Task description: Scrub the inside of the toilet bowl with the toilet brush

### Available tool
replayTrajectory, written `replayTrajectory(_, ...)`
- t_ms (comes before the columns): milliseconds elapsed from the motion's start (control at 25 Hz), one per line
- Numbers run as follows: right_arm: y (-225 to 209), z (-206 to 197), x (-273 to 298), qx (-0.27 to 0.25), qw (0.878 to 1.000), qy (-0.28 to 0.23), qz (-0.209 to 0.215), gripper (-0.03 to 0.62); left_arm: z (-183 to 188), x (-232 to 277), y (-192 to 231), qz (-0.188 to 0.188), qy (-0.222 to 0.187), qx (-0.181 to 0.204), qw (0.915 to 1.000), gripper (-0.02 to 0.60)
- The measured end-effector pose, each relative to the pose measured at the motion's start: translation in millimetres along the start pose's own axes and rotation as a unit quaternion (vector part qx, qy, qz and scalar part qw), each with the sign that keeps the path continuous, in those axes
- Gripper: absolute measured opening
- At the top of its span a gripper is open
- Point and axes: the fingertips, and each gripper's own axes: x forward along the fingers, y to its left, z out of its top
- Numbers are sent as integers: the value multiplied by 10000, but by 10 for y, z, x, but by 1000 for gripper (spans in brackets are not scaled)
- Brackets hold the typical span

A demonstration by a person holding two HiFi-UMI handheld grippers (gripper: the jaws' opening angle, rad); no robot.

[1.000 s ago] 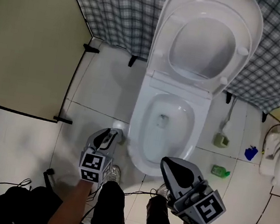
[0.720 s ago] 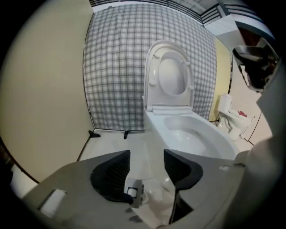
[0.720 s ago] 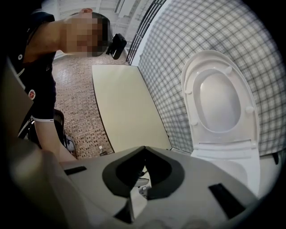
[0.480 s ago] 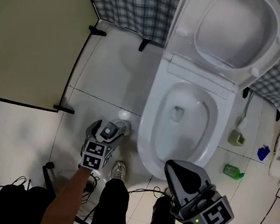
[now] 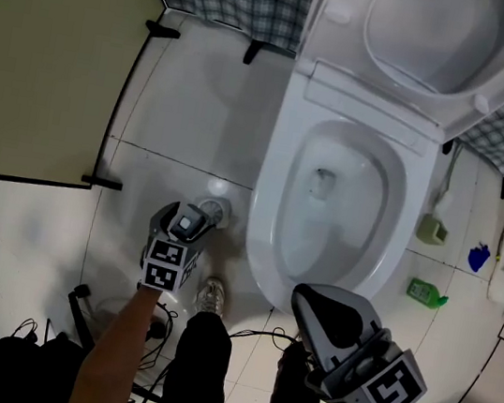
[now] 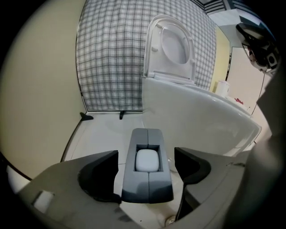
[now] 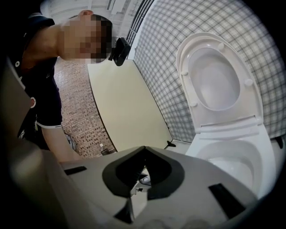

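- Left gripper [image 6: 146, 151] is straddling the toilet brush [image 6: 147, 183] handle, jaws wide apart and just starting to close, not yet pressing.
- Brush is standing on the floor [image 5: 178, 127], just beside the toilet bowl [image 5: 265, 209].
- Advised: centring the handle squarely before clamping.

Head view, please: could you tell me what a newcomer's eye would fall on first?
The white toilet, lid raised, fills the upper right. To its left, near the floor, the left gripper has a grey block between its open jaws, which have just been closing; the right gripper hovers shut before the toilet.
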Motion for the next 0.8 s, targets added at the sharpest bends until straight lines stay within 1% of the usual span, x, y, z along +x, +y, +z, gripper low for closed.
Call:
replayTrajectory(80,-1,-26,-5,38,10000,30,-21,0,4,32,9,-6,-38,-15,10000,368)
replayTrajectory(240,0,-59,-3,85,9999,53,-64,0,-11,88,11,-41,3,-3,10000,243)
replayTrajectory(320,-15,-71,-6,114,9999,37,-91,0,33,102,-7,-63,11,114,9999,238)
replayTrajectory(480,-23,-89,-6,193,9997,-42,-147,0,55,154,-98,-121,83,699,9974,198)
replayTrajectory(520,-9,-86,-14,207,9997,-58,-146,0,48,155,-101,-113,99,739,9972,201)
replayTrajectory(640,23,-48,-87,212,9996,-80,-142,0,86,75,-53,-30,179,580,9982,210)
replayTrajectory(720,19,-9,-159,200,9996,-87,-164,0,190,-34,-43,7,139,540,9984,210)
replayTrajectory(800,13,49,-226,197,9995,-119,-194,0,311,-195,-67,26,79,579,9983,210)
